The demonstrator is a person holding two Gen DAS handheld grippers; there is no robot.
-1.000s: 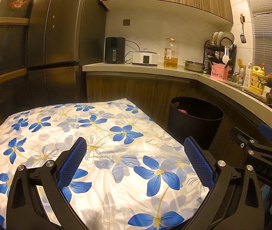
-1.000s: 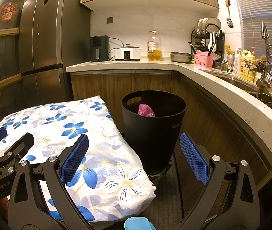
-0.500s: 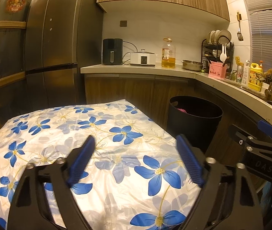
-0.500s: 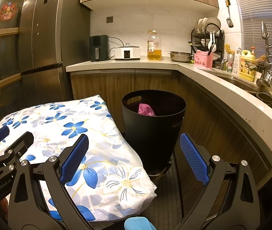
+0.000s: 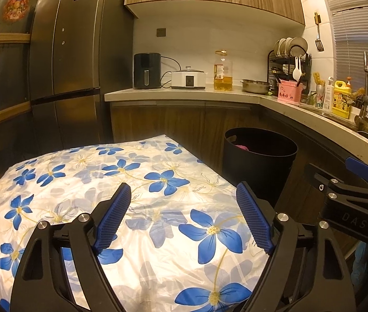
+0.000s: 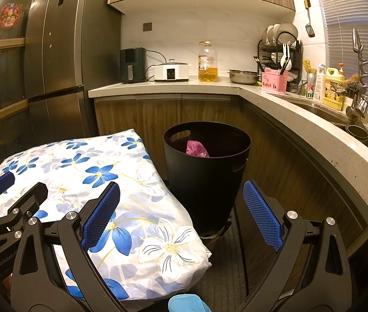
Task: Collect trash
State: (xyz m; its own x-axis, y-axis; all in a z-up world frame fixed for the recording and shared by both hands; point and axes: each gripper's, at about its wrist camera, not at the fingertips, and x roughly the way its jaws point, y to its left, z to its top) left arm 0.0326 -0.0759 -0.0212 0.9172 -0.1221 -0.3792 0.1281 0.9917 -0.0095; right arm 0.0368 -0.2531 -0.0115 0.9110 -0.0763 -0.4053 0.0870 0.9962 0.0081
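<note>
As our empty left gripper [image 5: 184,218] eases wider and our right gripper [image 6: 181,215] gapes empty, the black bin [image 6: 207,171] stands at twelve o'clock, nearer the right

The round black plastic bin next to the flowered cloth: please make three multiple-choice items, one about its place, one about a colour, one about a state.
1. The round black plastic bin stands:
A. on the counter
B. on the floor beside the table's blue-flowered white cloth
C. in the sink

2. The crumpled bag inside is:
A. pink
B. green
C. white

3. The bin is:
A. lidded
B. tipped over
C. upright, uncovered

B: it stands below the counter, by the cloth's edge.
A: pink shows in the right wrist view.
C: its open rim faces up.
</note>
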